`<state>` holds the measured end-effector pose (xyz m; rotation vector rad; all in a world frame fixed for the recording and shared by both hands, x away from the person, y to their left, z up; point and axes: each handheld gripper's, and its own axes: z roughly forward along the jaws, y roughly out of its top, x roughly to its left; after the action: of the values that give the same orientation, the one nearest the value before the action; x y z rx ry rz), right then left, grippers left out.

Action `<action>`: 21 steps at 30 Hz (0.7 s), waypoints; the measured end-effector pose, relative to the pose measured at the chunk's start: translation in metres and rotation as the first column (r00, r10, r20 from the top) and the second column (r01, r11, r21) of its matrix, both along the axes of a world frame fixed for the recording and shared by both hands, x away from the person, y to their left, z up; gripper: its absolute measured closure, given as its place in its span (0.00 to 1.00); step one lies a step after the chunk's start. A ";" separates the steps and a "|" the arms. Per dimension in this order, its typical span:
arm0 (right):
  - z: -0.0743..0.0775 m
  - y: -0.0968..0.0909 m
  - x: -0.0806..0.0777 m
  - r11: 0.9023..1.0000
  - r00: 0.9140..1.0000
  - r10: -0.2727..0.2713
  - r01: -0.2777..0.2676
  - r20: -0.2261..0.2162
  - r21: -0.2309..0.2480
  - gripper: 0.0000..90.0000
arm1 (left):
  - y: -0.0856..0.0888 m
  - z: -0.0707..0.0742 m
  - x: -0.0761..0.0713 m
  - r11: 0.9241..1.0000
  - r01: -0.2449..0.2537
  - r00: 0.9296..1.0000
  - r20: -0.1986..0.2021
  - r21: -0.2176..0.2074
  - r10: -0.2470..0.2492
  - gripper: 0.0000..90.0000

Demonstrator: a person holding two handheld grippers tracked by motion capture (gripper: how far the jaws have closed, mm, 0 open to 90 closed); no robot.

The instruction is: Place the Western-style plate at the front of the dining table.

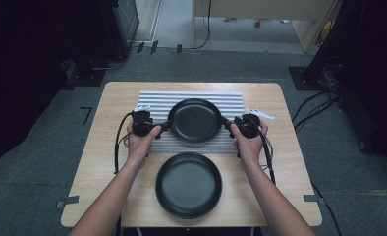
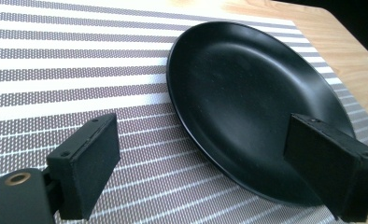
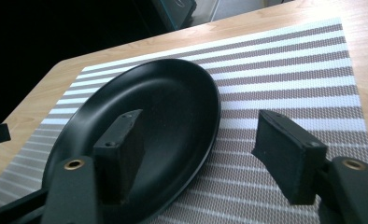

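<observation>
High view: a person holds the left gripper (image 1: 158,129) and the right gripper (image 1: 229,125) at either side of a black plate (image 1: 195,120) that lies flat on a striped placemat (image 1: 154,101) at the far middle of the wooden counter (image 1: 103,147). A second black plate (image 1: 188,184) sits on bare wood nearer the person, just clear of the mat's near edge. A small white object (image 1: 260,113) lies at the mat's right corner; what it is cannot be made out.

In the left gripper view, the fingers (image 2: 86,163) stand wide apart and empty, one over the mat and the other above the plate's (image 2: 247,107) rim, so the rim sits between them without being pinched. The right gripper view shows the same on the opposite side: fingers (image 3: 287,154) spread wide, one over the plate's (image 3: 173,107) basin, one over the mat (image 3: 289,70), gripping nothing.

The far plate looks rigid, matte and smooth, most likely ceramic or melamine, so moderately heavy and breakable if dropped. Its shallow sloping wall offers little for flat pads to bite, and I judge a slip likely unless each pair closes squarely across the rim. Taking opposite edges at once, as the grippers are placed now, should keep it level.
</observation>
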<state>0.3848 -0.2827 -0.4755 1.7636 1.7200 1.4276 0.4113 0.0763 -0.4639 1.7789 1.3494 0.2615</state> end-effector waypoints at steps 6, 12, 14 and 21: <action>0.000 -0.008 -0.021 0.999 0.999 0.032 -0.032 0.005 -0.023 0.35 | 0.009 0.003 -0.016 1.000 0.013 1.000 0.013 -0.003 -0.013 0.11; 0.002 -0.013 -0.036 0.998 0.999 0.051 -0.051 0.009 -0.043 0.33 | 0.021 0.003 -0.032 1.000 0.012 1.000 0.025 -0.011 -0.011 0.11; 0.003 -0.017 -0.044 0.997 0.998 0.062 -0.061 0.015 -0.054 0.33 | 0.025 0.003 -0.038 1.000 0.013 1.000 0.025 -0.021 -0.012 0.11; 0.006 -0.027 -0.064 0.995 0.997 0.077 -0.074 0.029 -0.072 0.32 | 0.036 0.007 -0.057 1.000 0.015 0.999 0.047 -0.027 -0.014 0.11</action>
<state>0.3212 -0.3093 -0.4691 1.6472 1.8161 1.3981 0.3543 0.1124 -0.4572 1.7493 1.3005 0.2742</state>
